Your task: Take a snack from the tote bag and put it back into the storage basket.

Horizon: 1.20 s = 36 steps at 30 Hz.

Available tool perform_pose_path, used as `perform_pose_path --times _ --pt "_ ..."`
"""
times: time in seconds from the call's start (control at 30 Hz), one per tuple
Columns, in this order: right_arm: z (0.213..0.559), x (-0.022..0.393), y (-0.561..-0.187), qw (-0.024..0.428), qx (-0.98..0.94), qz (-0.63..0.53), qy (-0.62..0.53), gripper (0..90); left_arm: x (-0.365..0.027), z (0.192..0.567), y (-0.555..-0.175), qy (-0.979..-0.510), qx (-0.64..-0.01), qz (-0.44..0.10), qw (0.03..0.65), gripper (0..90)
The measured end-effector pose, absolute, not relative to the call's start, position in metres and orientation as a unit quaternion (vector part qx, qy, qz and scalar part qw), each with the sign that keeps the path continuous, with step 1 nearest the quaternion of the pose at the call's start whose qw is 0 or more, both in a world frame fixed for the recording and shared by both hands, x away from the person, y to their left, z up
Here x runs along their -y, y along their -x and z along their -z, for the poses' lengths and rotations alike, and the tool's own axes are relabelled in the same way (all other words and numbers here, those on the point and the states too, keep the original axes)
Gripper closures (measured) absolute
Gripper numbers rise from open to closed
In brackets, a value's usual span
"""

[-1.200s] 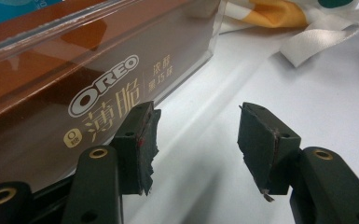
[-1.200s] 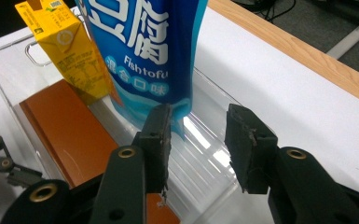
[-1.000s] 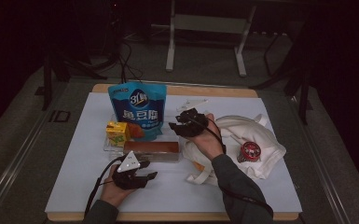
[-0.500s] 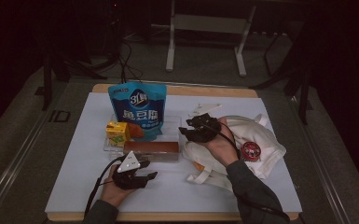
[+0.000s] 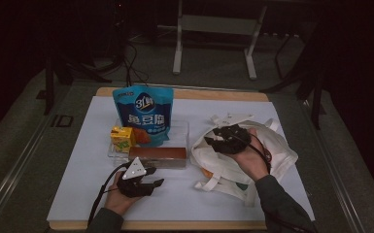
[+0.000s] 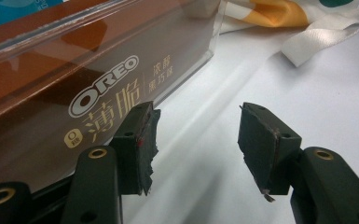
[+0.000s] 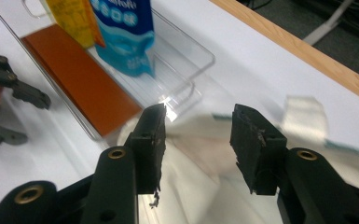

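Two grippers, both empty. The bag (image 5: 252, 155), white cloth, lies crumpled at three o'clock on the table (image 5: 77, 194), mouth slack and handles trailing toward me, probably so snacks can go in. My right gripper (image 5: 217, 139) hovers over its ten o'clock edge; its jaws have just been opening and stand about half apart with nothing between them, the cloth blurred below (image 7: 196, 186). I judge I am lining up to pinch the rim and lift the mouth open.

My left gripper (image 5: 148, 184) rests at six o'clock, jaws half open on bare table, just short of the Oreo box (image 6: 74, 93). That box lies flat along the near wall of the clear tray (image 5: 184, 127) at the centre, an easy first pick. Behind it, at eleven o'clock in the tray, stand a yellow carton (image 5: 121, 138) and a blue pouch (image 5: 143, 109), upright and leaning together.

The tray's wall stands between my left jaws and the box, so I'd have to come over it. The bag's loose handles could snag my right jaws.
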State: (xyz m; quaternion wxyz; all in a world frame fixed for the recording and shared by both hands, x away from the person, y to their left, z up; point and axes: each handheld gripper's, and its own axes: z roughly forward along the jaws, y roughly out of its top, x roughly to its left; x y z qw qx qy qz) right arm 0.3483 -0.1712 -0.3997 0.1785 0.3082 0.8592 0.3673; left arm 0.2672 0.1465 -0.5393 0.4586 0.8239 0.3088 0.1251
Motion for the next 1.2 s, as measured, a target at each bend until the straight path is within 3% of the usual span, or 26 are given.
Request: perform_pose_path --times 0.9,1.2 --pt "0.410 0.245 -0.335 0.206 -0.843 -0.346 -0.358 56.3 -0.147 0.539 -0.267 -0.824 -0.309 -0.124 0.458 46.3" --pt "0.419 0.272 -0.330 0.219 -0.843 -0.323 -0.370 64.5 -0.147 0.539 -0.267 -0.824 -0.309 -0.125 0.458 46.3"
